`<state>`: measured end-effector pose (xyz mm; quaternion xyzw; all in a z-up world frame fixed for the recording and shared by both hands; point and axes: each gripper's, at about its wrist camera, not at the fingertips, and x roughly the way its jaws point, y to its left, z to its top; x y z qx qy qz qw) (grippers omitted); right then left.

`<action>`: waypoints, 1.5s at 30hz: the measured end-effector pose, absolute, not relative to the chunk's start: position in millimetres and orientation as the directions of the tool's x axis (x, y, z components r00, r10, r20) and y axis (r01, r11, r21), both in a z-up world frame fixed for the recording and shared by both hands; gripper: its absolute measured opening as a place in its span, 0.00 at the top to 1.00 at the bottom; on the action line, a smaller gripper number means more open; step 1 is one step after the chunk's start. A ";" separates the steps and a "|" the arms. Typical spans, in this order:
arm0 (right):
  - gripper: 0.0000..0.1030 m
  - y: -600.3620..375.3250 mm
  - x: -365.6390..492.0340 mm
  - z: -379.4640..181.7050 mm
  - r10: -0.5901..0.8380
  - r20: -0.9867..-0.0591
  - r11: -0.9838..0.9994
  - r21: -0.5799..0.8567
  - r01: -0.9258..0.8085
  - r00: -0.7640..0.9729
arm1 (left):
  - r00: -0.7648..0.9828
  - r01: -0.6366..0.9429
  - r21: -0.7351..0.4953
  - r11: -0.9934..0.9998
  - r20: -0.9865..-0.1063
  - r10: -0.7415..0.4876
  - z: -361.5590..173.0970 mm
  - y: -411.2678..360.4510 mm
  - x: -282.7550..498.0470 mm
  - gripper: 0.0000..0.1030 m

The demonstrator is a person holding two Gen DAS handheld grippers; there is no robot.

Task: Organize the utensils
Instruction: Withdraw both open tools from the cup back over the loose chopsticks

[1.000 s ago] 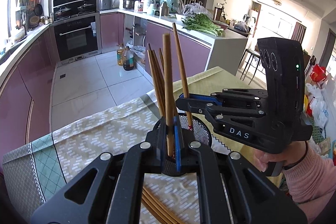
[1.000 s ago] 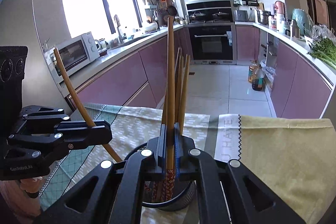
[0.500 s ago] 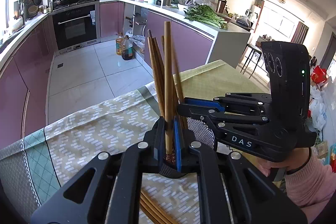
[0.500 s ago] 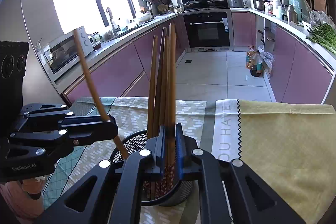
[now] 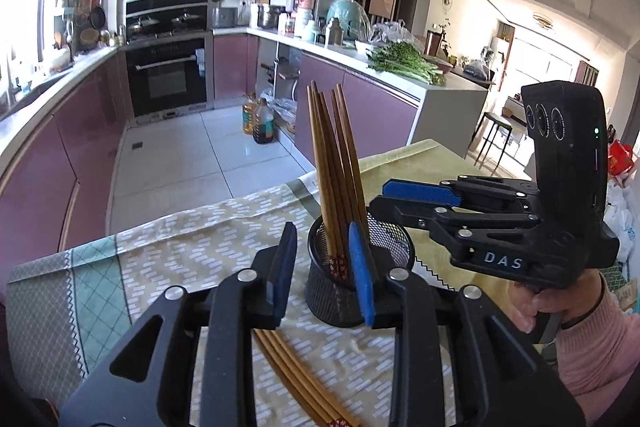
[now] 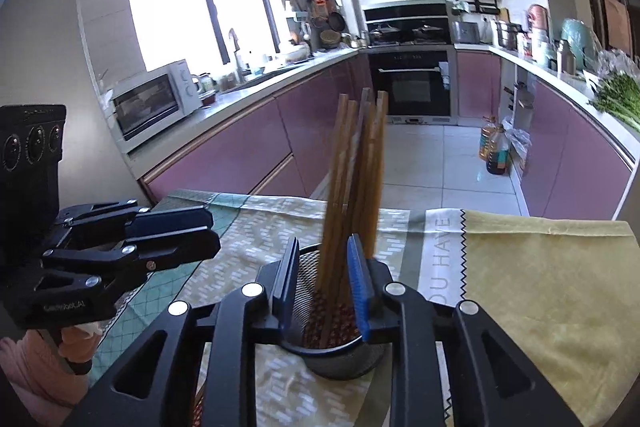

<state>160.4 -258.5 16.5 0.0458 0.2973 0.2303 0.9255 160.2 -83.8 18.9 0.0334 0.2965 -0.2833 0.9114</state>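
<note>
One black mesh holder [image 5: 352,267] stood on the table. About six wooden chopsticks [image 5: 334,179] leaned inside it, though their overlap kept the count unsure. Some four more loose chopsticks [image 5: 296,383] lay on the patterned cloth [image 5: 180,247] nearer the camera. Two grippers showed: the left gripper [image 5: 322,275] and, to the right, the right gripper [image 5: 400,197]. Two oil bottles [image 5: 258,121] sat on the far floor.

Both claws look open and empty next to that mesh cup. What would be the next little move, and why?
Probably the left gripper should dip toward the loose chopsticks lying on the cloth under it. Both it and the right gripper are open and hold nothing, several chopsticks already stand in the mesh cup, and those on the cloth are still unsorted.
</note>
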 end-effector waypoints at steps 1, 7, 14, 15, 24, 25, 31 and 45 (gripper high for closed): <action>0.72 -256.2 154.3 17.9 0.464 -0.524 0.884 0.219 -0.414 0.714 | 0.673 0.536 -0.101 0.838 -0.547 -0.497 19.4 -79.5 152.9 0.69; 0.65 -237.8 117.4 8.2 0.529 -0.528 0.838 0.205 -0.506 0.664 | 0.702 0.503 -0.087 0.860 -0.539 -0.465 6.2 -53.8 120.0 0.58; 0.62 -209.3 103.4 -40.3 0.547 -0.631 0.812 0.240 -0.531 0.550 | 0.671 0.410 -0.118 0.904 -0.632 -0.387 -40.4 -27.1 110.5 0.50; 0.62 -204.7 102.9 -49.0 0.545 -0.649 0.812 0.250 -0.528 0.531 | 0.662 0.397 -0.124 0.910 -0.648 -0.377 -47.7 -24.3 110.2 0.49; 0.62 -187.9 94.5 -76.5 0.525 -0.705 0.816 0.258 -0.518 0.476 | 0.617 0.319 -0.120 0.940 -0.727 -0.303 -89.5 -11.1 103.0 0.44; 0.62 -187.0 93.8 -77.7 0.523 -0.709 0.817 0.257 -0.516 0.474 | 0.612 0.322 -0.120 0.939 -0.731 -0.303 -91.1 -11.7 102.6 0.44; 0.62 -183.8 91.2 -79.5 0.499 -0.726 0.827 0.235 -0.511 0.474 | 0.597 0.337 -0.112 0.935 -0.743 -0.304 -94.4 -18.6 104.5 0.44; 0.63 -176.7 95.5 -81.1 0.457 -0.750 0.839 0.186 -0.511 0.478 | 0.572 0.352 -0.101 0.930 -0.764 -0.300 -101.1 -29.9 115.2 0.44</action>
